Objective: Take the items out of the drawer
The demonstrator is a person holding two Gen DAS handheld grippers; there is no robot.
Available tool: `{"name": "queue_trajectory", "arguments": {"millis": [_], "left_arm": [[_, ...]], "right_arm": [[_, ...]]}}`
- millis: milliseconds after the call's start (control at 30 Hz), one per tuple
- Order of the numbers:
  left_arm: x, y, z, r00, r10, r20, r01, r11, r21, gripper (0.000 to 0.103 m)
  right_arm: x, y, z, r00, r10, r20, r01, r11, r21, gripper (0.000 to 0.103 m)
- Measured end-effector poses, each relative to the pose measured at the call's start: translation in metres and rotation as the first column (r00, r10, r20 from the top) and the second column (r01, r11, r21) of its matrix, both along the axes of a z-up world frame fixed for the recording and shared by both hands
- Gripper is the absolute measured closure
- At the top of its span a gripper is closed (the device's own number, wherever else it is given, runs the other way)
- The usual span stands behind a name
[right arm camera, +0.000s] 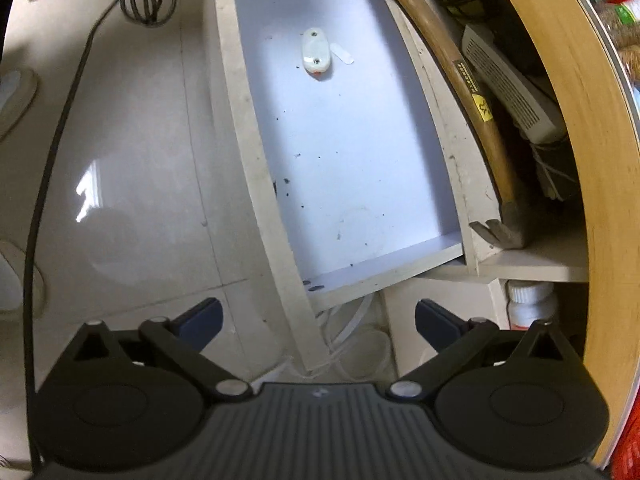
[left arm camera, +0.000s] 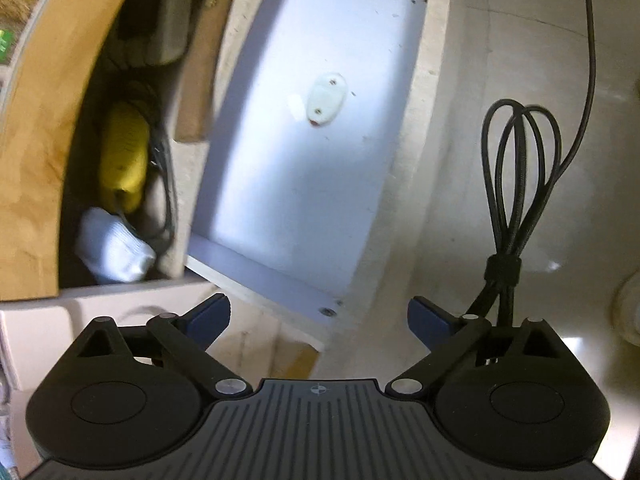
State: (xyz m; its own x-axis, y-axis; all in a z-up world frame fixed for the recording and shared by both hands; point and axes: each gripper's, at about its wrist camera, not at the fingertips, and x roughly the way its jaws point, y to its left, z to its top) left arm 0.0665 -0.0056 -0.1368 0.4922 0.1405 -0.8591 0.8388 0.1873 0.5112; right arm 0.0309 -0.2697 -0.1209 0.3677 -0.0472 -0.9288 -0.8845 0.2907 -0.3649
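Right wrist view: a hammer [right arm camera: 476,120] is seen beside the drawer [right arm camera: 344,152] — judged heavy, rigid, best gripped mid-handle. Both sets of jaws are spread wide — nothing held.

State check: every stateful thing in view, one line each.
Left gripper: open, empty.
Right gripper: open, empty.
White-bottomed wooden drawer: pulled open, only a small white oval fitting on its floor.
Black bundled cable: coiled, strapped, on the tiled floor.
Wooden-handled claw hammer: lying in the cabinet compartment beside the drawer.
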Motion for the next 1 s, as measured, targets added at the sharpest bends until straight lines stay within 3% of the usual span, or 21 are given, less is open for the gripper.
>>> {"name": "queue_trajectory", "arguments": {"millis": [667, 1000], "left_arm": [[-0.010, 0.000, -0.008, 0.999, 0.016, -0.032, -0.016, 1.000, 0.000, 0.005], [-0.007, 0.002, 0.001, 0.993, 0.089, -0.082, -0.095, 0.993, -0.075, 0.005]], "right_arm": [[0.000, 0.003, -0.008, 1.000, 0.016, 0.000, -0.016, 1.000, -0.024, 0.000], [-0.004, 0.004, -0.011, 0.999, 0.041, -0.003, -0.042, 0.998, -0.042, 0.000]]}}
